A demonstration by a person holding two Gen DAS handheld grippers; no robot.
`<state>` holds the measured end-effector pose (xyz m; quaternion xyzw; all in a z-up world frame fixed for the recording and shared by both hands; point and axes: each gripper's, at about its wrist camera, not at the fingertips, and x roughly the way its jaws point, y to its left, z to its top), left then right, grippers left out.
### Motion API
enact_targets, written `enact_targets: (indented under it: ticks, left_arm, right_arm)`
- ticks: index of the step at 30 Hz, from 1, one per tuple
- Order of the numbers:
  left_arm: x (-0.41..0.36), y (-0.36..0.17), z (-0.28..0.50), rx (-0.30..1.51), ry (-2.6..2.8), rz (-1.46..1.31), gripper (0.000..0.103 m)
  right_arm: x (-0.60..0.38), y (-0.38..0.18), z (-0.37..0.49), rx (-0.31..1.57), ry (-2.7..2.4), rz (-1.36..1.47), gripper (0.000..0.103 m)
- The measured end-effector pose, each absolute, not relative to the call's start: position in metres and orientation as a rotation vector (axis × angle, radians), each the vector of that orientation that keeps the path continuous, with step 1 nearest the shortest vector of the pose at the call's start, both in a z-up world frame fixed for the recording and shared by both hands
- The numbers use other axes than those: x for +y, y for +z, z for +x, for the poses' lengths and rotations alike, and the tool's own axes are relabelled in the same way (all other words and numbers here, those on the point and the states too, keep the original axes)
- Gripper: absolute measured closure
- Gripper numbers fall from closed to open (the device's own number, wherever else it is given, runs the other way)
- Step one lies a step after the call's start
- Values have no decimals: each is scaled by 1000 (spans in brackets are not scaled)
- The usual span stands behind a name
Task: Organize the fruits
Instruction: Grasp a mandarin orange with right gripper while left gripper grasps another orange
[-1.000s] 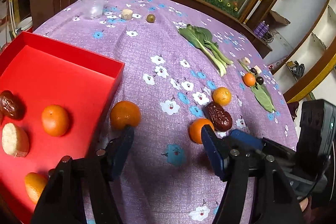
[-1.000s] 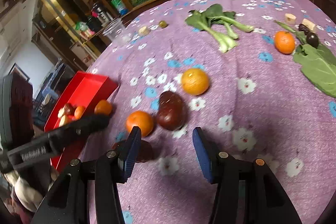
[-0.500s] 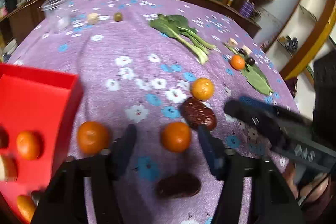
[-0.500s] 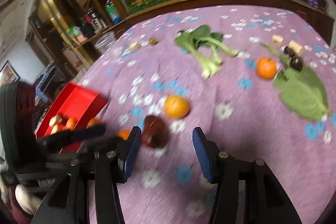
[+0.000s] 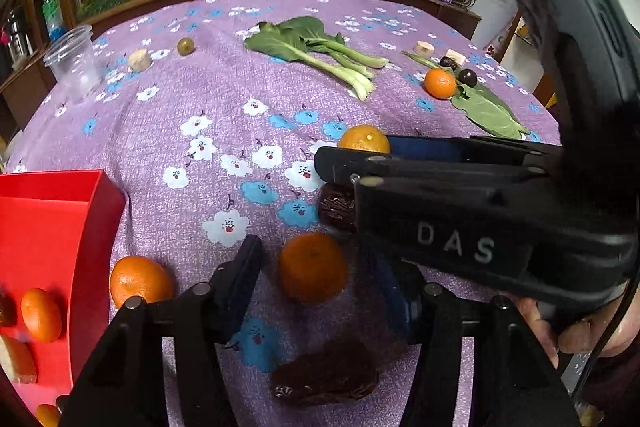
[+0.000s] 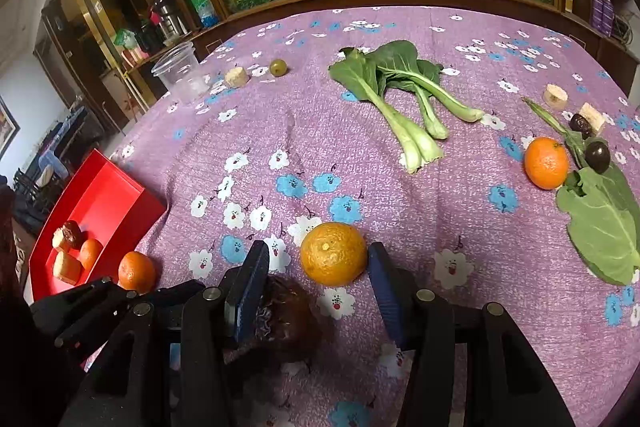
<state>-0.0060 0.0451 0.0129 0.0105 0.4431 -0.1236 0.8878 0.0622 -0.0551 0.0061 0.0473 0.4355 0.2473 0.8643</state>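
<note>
In the left wrist view my left gripper point(image 5: 312, 267) straddles an orange point(image 5: 312, 269) on the purple flowered cloth. Its jaws are opening, with a gap showing on both sides of the fruit. My right gripper point(image 6: 318, 255) stands open around a paler orange point(image 6: 334, 253), whose right side lies almost against the blue pad point(image 6: 382, 283). A wrinkled dark date point(image 6: 288, 319) lies by the right gripper's left finger. The red tray point(image 6: 100, 195) at the left holds an orange, a date and pale chunks. Another orange point(image 5: 140, 281) rests just outside the tray's wall.
The right gripper's black body point(image 5: 460, 219) crosses the left wrist view, hiding part of a date point(image 5: 336, 207). A second date point(image 5: 324, 379) lies under the left gripper. Bok choy point(image 6: 400, 87), a clear cup point(image 6: 180, 75), a far orange point(image 6: 546, 163), a dark plum point(image 6: 598, 155) and a leaf point(image 6: 600, 219) lie beyond.
My left gripper swung right, from beside the orange at the tray to the middle orange, and its jaws narrowed. My right gripper moved forward from the date to the paler orange.
</note>
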Motion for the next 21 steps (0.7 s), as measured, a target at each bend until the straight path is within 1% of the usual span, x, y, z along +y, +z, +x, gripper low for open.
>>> enact_targets:
  ticks: [1,2,3,4,9,15,21]
  left_arm:
    - [46,12,-8,905,-253,17,48]
    - [45,12,-9,896,-239,21,54]
    - [45,12,-10,892,-216,28,61]
    - [47,13,-10,887,-213,21,74]
    - [57,16,-10,881,-207,-39,74]
    - [71,35,-26,840,-183,-93,74]
    - [106,54,-51,802,-116,-158,74]
  right_arm:
    - [-56,5,62,913,519,110,50]
    - [-57,5,62,911,517,116,57]
    - [-58,5,62,907,511,120,61]
    - [-59,4,63,908,505,121,66]
    - [-62,3,60,906,505,145,67]
    - [-72,4,54,911,501,205,67]
    - [-75,19,30,887,514,245,67]
